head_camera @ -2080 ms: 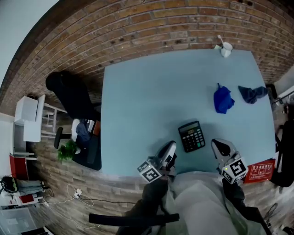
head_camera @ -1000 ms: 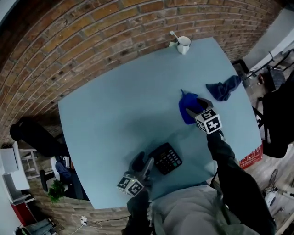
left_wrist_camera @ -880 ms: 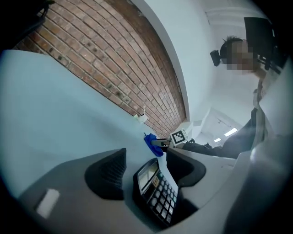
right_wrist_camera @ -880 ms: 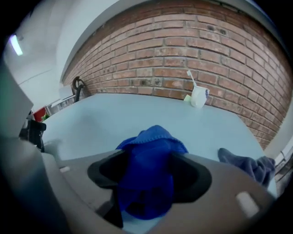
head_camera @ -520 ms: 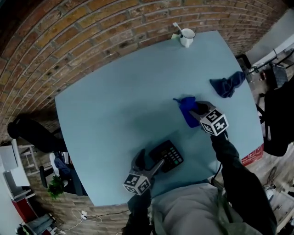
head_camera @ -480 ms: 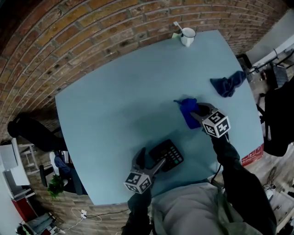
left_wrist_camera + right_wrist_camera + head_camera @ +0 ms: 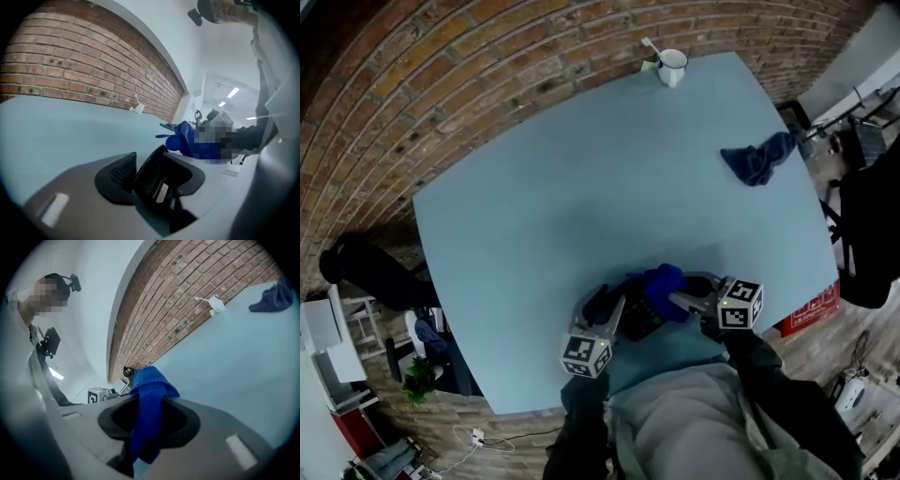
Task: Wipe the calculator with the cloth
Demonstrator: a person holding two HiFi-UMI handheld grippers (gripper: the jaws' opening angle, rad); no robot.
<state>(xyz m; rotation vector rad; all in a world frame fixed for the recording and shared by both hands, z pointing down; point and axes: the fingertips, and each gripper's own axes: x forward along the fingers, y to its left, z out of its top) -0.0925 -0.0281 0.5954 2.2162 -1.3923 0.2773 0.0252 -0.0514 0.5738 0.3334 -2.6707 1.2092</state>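
The right hand-held gripper (image 7: 680,299), jaws just closed on the blue cloth (image 7: 661,279), holds it at the calculator (image 7: 639,323), which the left hand-held gripper (image 7: 607,306) has just clamped.

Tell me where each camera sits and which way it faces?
Head view: on the person's head, looking down at the table; left gripper, right gripper, sleeves show.
Left gripper view: on the left gripper, facing the brick wall along jaws just closing on the calculator.
Right gripper view: on the right gripper, facing that wall along jaws just closed on the blue cloth.
Both gripper views share the mug.
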